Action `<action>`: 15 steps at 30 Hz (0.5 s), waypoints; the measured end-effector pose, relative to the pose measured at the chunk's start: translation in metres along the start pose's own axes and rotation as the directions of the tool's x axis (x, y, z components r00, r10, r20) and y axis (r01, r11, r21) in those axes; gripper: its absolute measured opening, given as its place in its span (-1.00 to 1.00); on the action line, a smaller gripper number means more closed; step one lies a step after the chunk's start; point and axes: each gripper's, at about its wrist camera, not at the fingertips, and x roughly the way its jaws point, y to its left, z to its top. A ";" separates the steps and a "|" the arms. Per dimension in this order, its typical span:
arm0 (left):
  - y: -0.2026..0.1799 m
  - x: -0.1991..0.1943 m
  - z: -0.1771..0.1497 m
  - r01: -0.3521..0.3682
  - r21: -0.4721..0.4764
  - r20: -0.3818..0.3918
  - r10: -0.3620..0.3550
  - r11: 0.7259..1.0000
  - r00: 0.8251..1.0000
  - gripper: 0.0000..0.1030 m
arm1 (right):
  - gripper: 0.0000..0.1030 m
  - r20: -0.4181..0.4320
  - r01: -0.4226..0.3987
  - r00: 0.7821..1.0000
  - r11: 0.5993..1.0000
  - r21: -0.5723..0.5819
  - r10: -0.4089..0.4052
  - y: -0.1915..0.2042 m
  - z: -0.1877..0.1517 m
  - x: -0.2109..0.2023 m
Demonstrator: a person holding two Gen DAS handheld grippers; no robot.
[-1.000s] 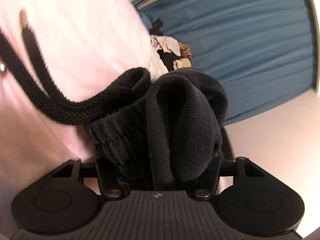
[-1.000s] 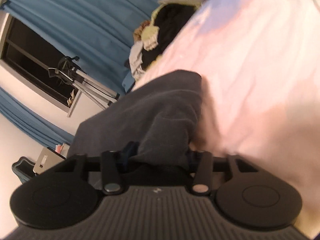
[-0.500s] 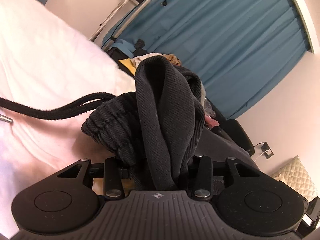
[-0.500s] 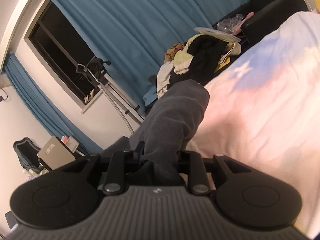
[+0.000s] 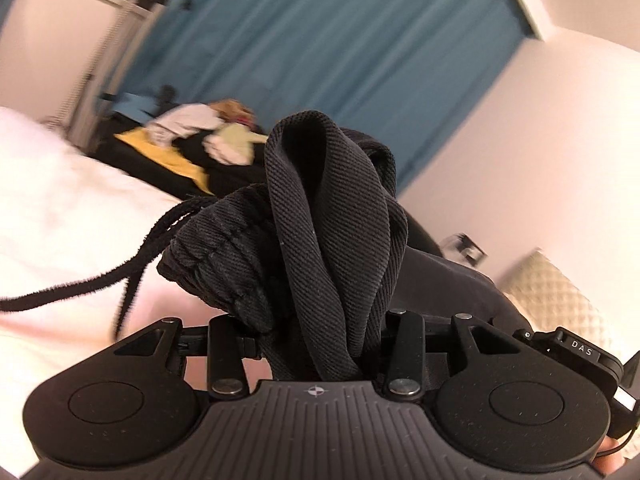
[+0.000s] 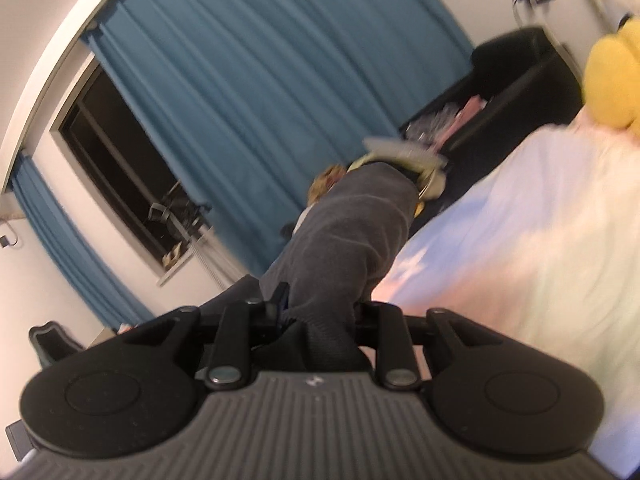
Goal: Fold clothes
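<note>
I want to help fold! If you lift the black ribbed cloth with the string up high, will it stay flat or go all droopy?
Probably droopy: the black ribbed garment already bunches and folds over between the left gripper. Its black drawstring dangles loose, so it may swing or snag. It looks thick, so likely not slippery.

Two wrist cams, each close behind its own jaws.
Both face the blue curtain (image 5: 320, 60) and clothes pile (image 5: 192, 140), w/ bed (image 6: 520, 260) below.
</note>
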 end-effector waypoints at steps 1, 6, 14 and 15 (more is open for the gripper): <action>-0.007 0.009 -0.002 0.015 0.007 -0.008 -0.015 1.000 1.000 -0.08 | -0.50 0.012 0.011 1.000 1.000 -0.005 -0.011 -0.009 0.009 -0.008; -0.035 0.062 -0.020 0.076 0.034 -0.061 -0.074 0.997 0.995 -0.08 | -0.50 0.063 0.072 0.995 0.997 -0.017 -0.071 -0.057 0.049 -0.038; -0.025 0.147 -0.080 0.124 0.054 -0.195 -0.111 0.991 0.974 -0.08 | -0.50 0.081 0.164 0.982 0.984 0.066 -0.169 -0.170 0.052 -0.045; -0.020 0.158 -0.088 0.128 0.056 -0.213 -0.113 0.990 0.971 -0.08 | -0.50 0.077 0.176 0.980 0.981 0.082 -0.182 -0.185 0.046 -0.043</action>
